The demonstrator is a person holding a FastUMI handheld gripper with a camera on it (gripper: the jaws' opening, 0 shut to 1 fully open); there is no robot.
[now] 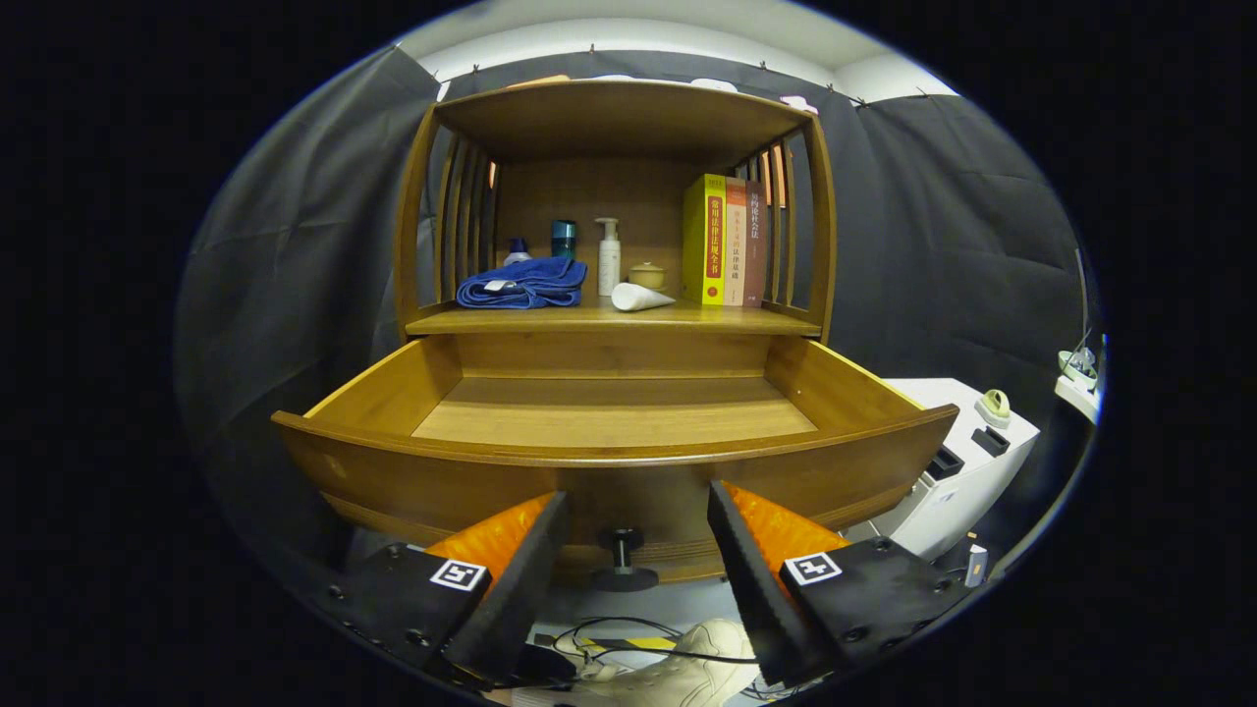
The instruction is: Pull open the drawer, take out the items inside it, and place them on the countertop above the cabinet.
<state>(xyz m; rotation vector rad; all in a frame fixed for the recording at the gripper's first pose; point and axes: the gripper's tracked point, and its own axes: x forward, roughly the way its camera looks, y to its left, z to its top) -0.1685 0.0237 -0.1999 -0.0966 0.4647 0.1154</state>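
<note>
Straddling the knob (623, 542), hand-held gripper (636, 511) spread; drawer (609, 466) seemingly empty.

Cloth-walled booth (943, 245), wooden cabinet (609, 118)

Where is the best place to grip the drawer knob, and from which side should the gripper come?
Grip the knob by its narrow stem behind the round cap, coming straight from the front. It juts out from the drawer front between the open gripper fingers, which can close on its sides.
</note>
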